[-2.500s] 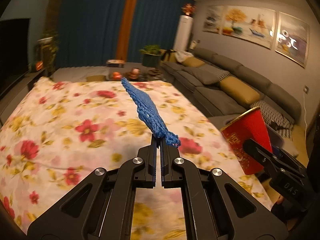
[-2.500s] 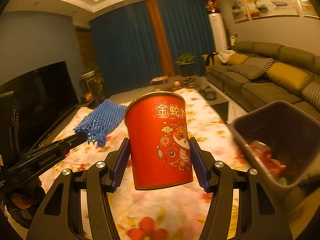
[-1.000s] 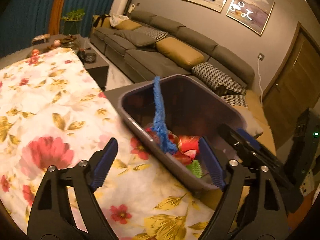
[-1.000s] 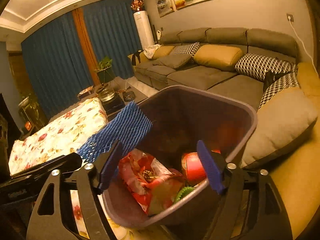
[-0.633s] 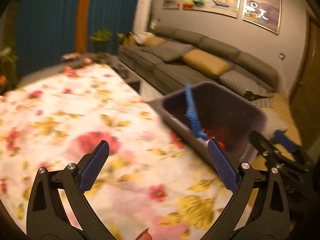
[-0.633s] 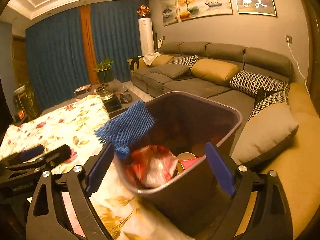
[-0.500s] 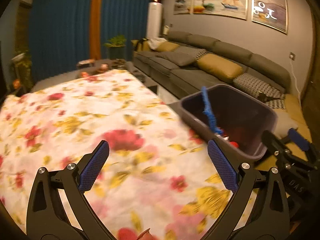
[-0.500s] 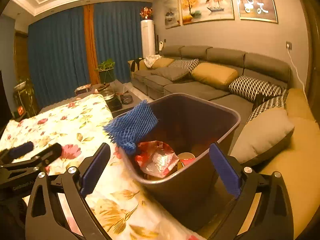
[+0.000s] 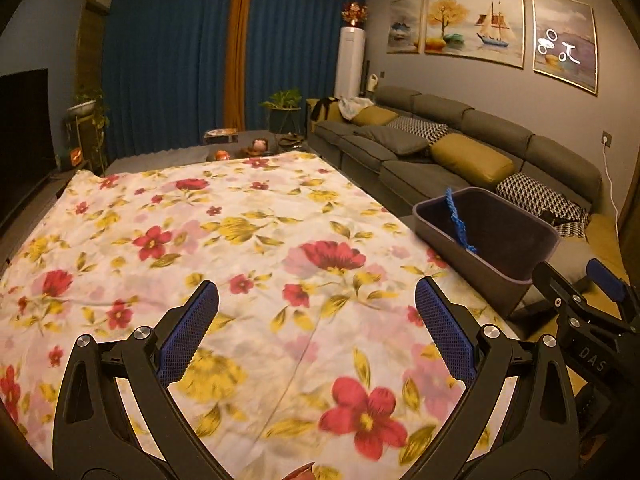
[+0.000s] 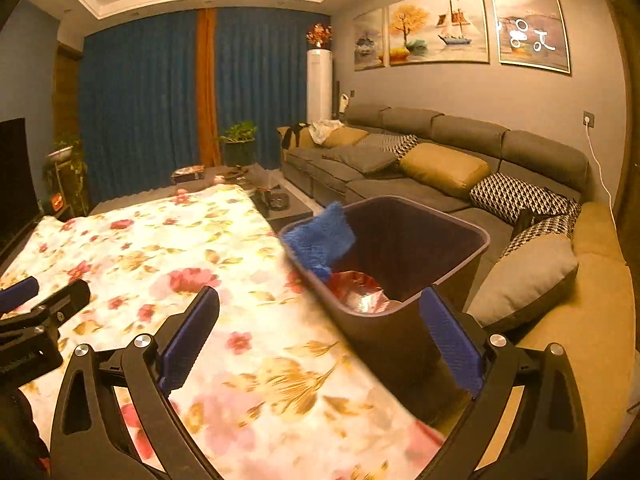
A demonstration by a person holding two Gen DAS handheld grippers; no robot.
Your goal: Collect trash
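Left gripper [image 9: 316, 320]: our jaws have just been opening and now stand wide, nothing between them; they hang over the floral cloth [image 9: 224, 248] on the table.
Right gripper [image 10: 320, 332]: jaws have likewise just been opening, now wide and empty, aimed at the near corner of the bin.
Trash bin [image 10: 476, 256]: dark plastic, standing off the table's right edge, beside the sofa [image 10: 440, 148].
Blue foam net [image 10: 320, 240]: draped over the bin's near rim, part inside, part standing above the rim.
Red wrapper [image 10: 360, 292]: crumpled, lying inside the bin.
Handling, foam net: we judge it very light, soft and springy; it may slip off the rim. Pinch the raised upper fold and push it down.
Handling, wrapper: light and crinkly; needs no further hold.
Table surface: we see no loose trash on the cloth.
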